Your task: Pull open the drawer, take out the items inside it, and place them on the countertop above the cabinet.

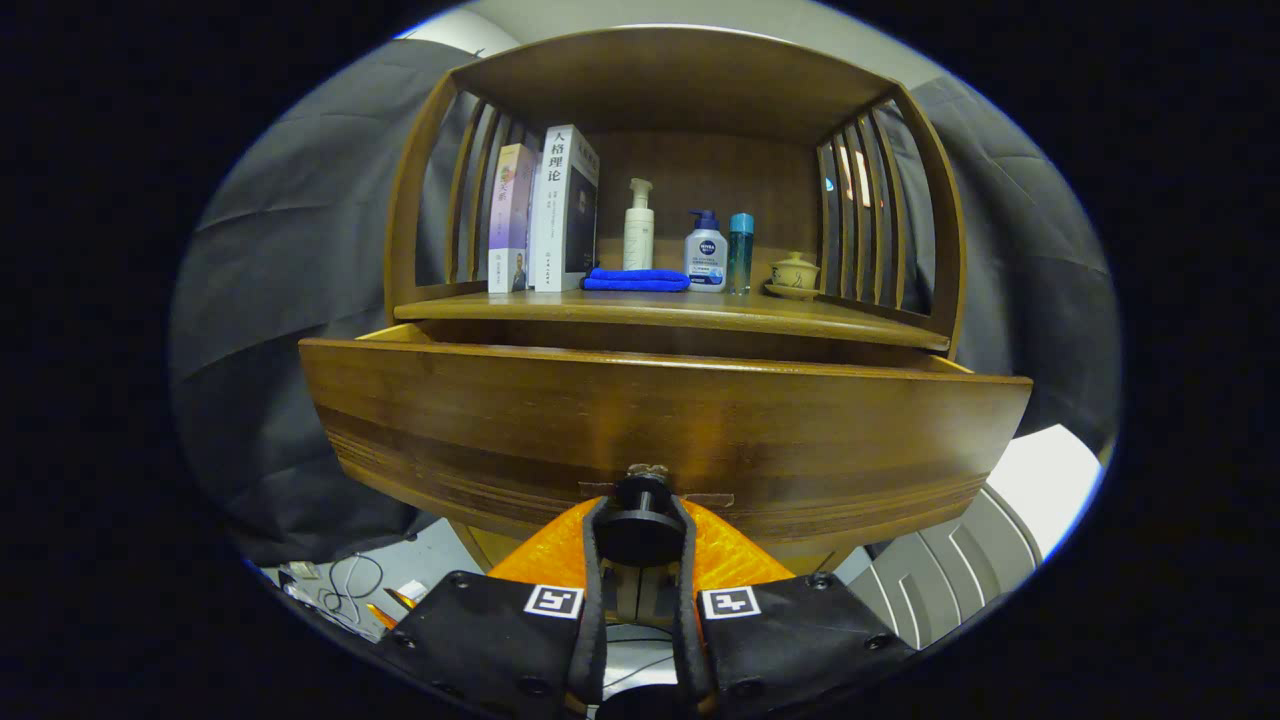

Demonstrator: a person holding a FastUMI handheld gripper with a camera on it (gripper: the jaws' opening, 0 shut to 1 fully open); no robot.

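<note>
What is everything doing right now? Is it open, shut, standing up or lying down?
drawer: pulled partly open, inside hidden.
knob: gripped between the fingers.
gripper: shut on the knob.
books: standing upright on the countertop.
blue cloth: folded, lying flat.
pump bottles: upright, caps on.
lidded cup: lid on, sitting on a saucer.

Readable text:
- White book (565, 205), left of the blue cloth (636, 280): spine title 人格理论 in large dark characters. Smaller print below it is too fine to read.
- Purple book (510, 215), further left: spine print illegible.
- Pump bottle (705, 255), right of the cloth: dark round logo on its label.
- Gripper (640, 505), fingers clamped on the drawer knob (640, 535): two square black-and-white markers (553, 600), no lettering.
</note>
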